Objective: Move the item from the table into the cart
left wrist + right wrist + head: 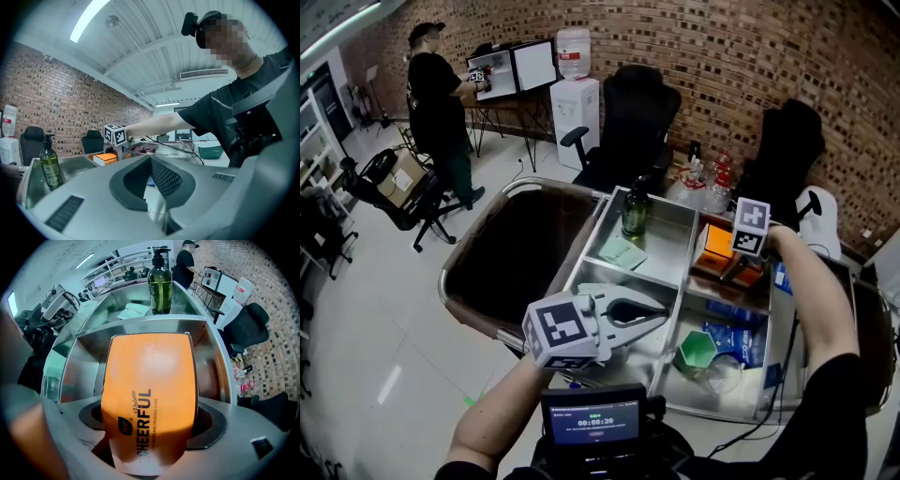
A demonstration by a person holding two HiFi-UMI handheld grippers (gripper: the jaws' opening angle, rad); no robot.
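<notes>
- Head view: a room with a brick wall (722,56), one water dispenser (575,94) and two black chairs (633,122). One person (436,103) stands at the far left.
- One cart (464,248), a dark basket with a rounded metal rim, stands just left of a steel counter (675,281) divided into bays.
- One green pump bottle (636,208) stands upright in the far bay, with one green card (623,251) flat beside it.
- One green cup (696,349) and one clear glass (724,373) sit near the counter's near right end.
- The right tongs (727,261) clasp one orange box (714,242) over the bay just right of the bottle's bay, well apart from the cart.
- The left tongs (661,317) hang over the near bay.
- Left gripper view: under a white ribbed ceiling, the left tongs (151,161) are clenched, their tips meeting with nothing between them.
- Beyond them are the bottle (49,161), the orange box (105,158) and the right tongs' marker cube (115,135).
- Right gripper view: the steel bays stretch ahead.
- The right tongs (150,418) grip the orange box (150,380) on both sides, and it fills the gap between them.
- Whether it rests on the bay floor cannot be told.
- The bottle (159,280) and the card (132,311) are in the next bay ahead.
</notes>
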